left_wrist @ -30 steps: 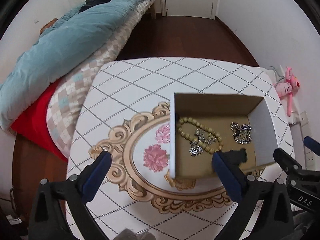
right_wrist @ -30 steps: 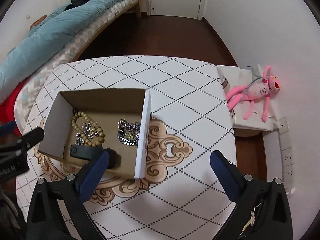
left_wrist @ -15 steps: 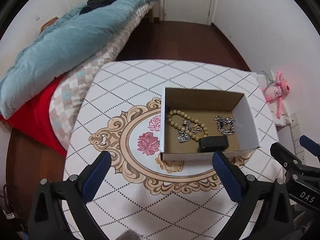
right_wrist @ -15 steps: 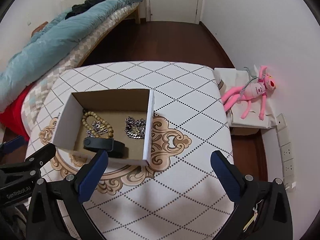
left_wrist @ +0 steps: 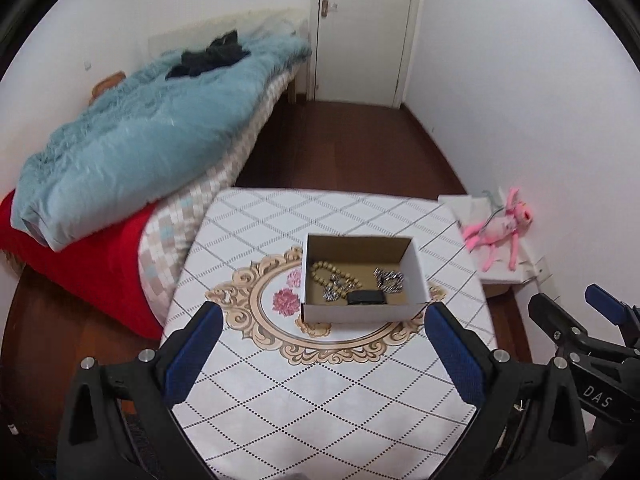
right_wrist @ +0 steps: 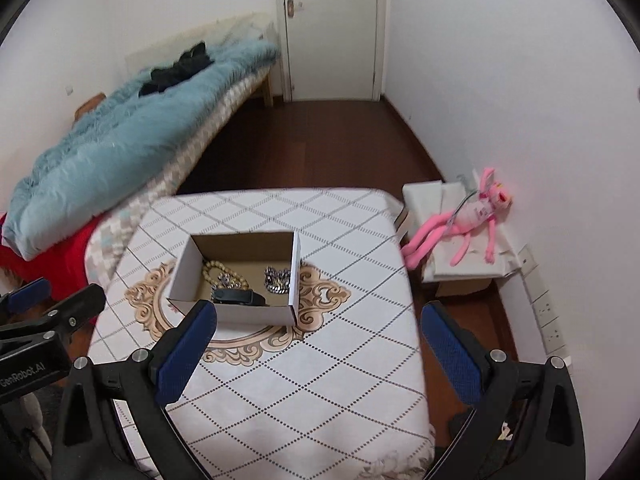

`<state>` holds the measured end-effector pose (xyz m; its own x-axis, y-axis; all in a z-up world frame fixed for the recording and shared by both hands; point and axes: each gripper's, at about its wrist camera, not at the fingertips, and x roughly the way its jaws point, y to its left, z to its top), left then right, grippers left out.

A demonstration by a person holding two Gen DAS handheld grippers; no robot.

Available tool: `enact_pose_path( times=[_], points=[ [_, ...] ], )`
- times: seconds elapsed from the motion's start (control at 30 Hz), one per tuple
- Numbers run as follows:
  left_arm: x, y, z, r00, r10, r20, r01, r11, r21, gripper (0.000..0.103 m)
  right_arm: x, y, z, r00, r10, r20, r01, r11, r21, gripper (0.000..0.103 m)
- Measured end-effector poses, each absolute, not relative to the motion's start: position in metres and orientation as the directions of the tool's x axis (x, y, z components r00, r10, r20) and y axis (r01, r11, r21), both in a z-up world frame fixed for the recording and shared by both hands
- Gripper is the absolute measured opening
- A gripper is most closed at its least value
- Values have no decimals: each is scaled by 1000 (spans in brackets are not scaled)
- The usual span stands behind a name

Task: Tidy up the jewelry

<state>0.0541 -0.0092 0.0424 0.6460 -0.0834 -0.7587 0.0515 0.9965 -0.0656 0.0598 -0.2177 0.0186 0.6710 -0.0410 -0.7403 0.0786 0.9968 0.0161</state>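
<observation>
Both grippers have pulled back and up from the cardboard box (left_wrist: 362, 312) since a second ago. The left gripper (left_wrist: 320, 356) and right gripper (right_wrist: 320, 352) hang over the tabletop (left_wrist: 320, 400), jaws spread wide and empty. In the box lie a beaded bracelet (left_wrist: 326, 270), a silver chain (left_wrist: 388, 280) and a black band (left_wrist: 366, 298).

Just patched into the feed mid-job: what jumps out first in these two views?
The open cardboard box at the middle of the patterned table, holding a beaded bracelet, silver chains and a black item. Both hand-held grippers, left and right, hang open and empty short of it. A pink plush toy lies right of the table.
</observation>
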Motion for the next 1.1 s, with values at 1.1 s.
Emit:
enact_pose_path(
  times=[1.1],
  points=[
    [56, -9, 63, 585, -51, -810, 33, 999, -39, 103, 40, -205, 83, 674, -37, -737, 58, 998, 4, 103]
  ],
)
